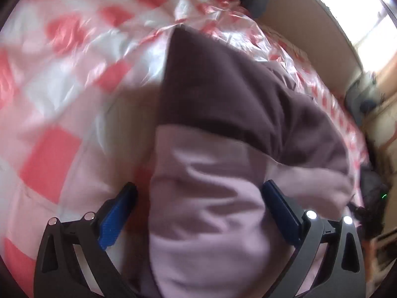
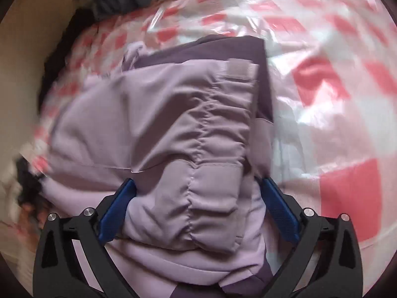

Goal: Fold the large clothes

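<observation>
Jacket [image 2: 173,124], lilac with dark purple panels, lies bunched on checkered cover [image 2: 347,186], between both released tools.

I've got the right gripper [image 2: 196,208] spread wide over the folded lilac jacket [image 2: 158,124], blue pads flanking its gathered cuff [image 2: 213,173]. Right of the jacket, shiny pink-checked bedcover [image 2: 335,99].
</observation>
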Available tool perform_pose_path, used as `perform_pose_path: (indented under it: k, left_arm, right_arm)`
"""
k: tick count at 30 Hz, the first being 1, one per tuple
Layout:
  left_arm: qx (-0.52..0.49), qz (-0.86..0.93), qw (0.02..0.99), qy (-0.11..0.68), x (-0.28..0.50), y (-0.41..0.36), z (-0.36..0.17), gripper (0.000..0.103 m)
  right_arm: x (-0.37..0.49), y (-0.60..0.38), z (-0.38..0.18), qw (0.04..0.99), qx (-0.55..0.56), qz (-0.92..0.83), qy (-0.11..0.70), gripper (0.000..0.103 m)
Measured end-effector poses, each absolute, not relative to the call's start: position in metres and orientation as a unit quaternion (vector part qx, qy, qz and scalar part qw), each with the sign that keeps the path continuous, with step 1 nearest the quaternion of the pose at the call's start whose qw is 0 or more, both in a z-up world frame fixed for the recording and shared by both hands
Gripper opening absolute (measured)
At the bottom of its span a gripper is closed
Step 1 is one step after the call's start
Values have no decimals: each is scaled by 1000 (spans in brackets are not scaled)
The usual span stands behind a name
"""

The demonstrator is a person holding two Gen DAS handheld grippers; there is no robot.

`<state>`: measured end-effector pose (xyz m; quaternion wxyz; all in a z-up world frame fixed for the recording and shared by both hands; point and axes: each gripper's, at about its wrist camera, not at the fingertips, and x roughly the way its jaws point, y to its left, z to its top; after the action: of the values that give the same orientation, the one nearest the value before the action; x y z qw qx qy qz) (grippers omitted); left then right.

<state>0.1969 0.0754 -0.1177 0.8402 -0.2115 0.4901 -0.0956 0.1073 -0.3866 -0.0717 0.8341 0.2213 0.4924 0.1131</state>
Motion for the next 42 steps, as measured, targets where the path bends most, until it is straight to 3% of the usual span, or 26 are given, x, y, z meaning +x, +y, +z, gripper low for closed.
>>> perform_pose_path:
  k: [2,8,17,28,34,39,42]
  left_arm:
    - [-243,-91,834,487,179,87,-97,97]
    - [-203,-135,847,473,82,121,-43,97]
    - [-276,-136,784,539,-81,190,-80,97]
    - [-311,-209,732,570,-169,170,-94,97]
    - [-408,-263,697,527,-192,190,-86,97]
    - [-360,-234,699,572,-191,183,-97,97]
    - [-350,-246,695,578,-191,172,-98,97]
  right_arm:
    - [88,-397,-49,832,257,117,478,96]
    - [-49,-407,7,829,247,172,471,96]
    - [-232,-427,-34,756,363,216,500,96]
    - [-298,-416,-59,720,389,223,529,96]
    - [-315,-410,-31,721,428,284,466,96]
    - [-315,-411,-43,728,383,215,527,96]
    - [-316,-410,-47,713,404,236,522,96]
